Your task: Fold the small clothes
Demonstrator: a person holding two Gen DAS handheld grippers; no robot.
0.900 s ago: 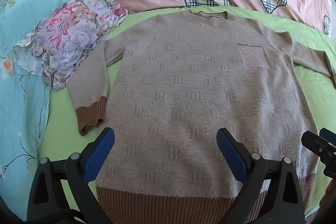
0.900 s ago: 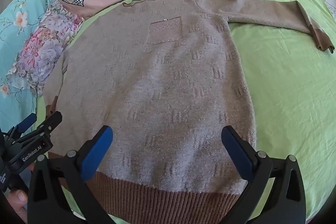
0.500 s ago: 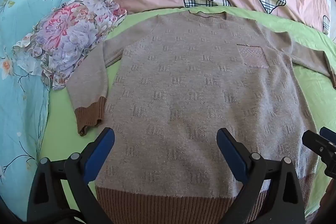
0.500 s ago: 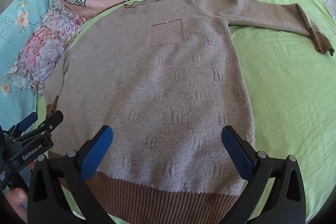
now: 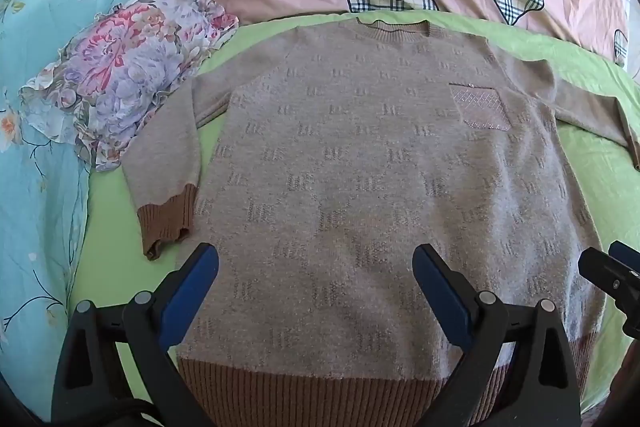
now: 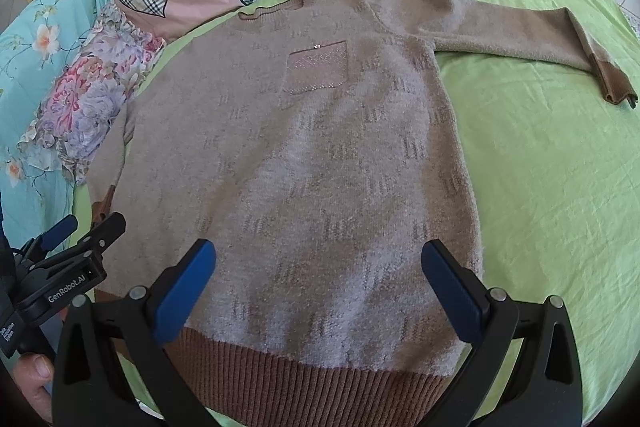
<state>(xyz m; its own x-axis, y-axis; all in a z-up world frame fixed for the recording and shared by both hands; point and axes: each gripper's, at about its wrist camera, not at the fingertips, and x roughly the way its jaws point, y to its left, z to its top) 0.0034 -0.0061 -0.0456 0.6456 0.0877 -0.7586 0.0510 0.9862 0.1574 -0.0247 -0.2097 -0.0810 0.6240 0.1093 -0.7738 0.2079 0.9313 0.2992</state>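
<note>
Sweater (image 5: 380, 187) flat on green sheet (image 6: 540, 167), hem nearest – left tool (image 5: 316, 267) and right tool (image 6: 318, 263) both spread wide above it, gripping nothing.

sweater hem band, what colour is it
Ribbed brown hem band, darker than the beige sweater; right wrist view shows it best.

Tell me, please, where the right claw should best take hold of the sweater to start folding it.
Probably the right sleeve's brown cuff: it lies stretched out, flat on the green sheet, clear of the sweater body. The open right claw could approach from outside and carry it inward.
</note>
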